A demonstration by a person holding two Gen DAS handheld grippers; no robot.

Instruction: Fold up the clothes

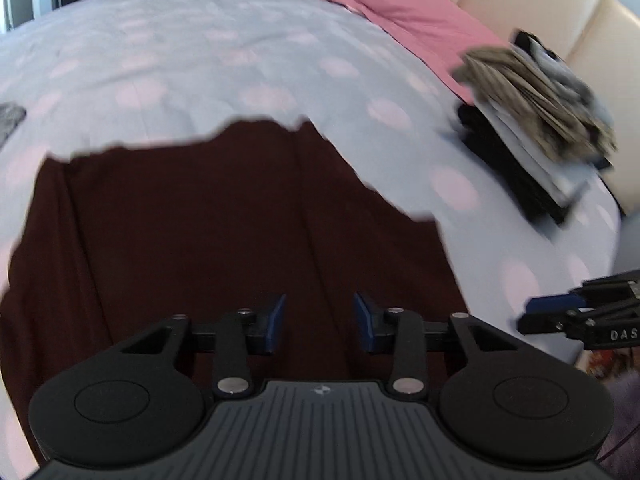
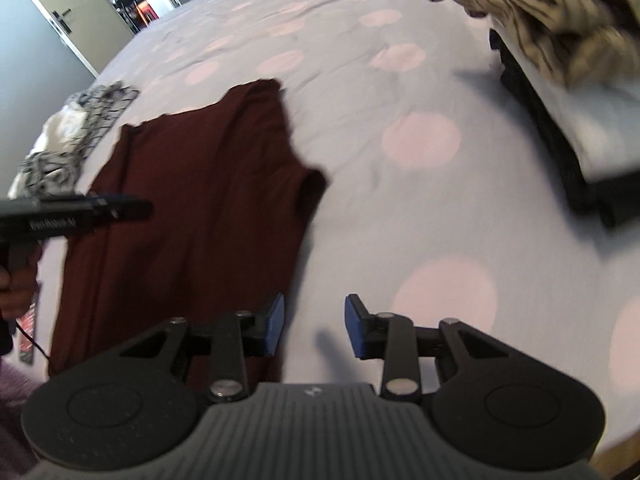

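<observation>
The dark maroon knit garment [image 1: 224, 216] lies flat on the pale polka-dot bedspread [image 1: 208, 60]. Both the left gripper [image 1: 319, 322] and right gripper [image 2: 314, 326] hang released, empty. Only the right wrist view shows a black-and-white patterned cloth [image 2: 68, 140]; only the left shows the pink pillow [image 1: 416, 24].

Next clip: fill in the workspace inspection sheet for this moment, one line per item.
Surface: bed with a pale spotted cover.
Job's things: maroon garment lying flat; stack of folded clothes with a striped shirt on top.
Clutter: black-and-white garment at the bed's edge; pink pillow.
Grippers: left gripper and right gripper open, nothing between the fingers.
Cables: thin black cable below the hand.
Surroundings: cream headboard; door.
</observation>
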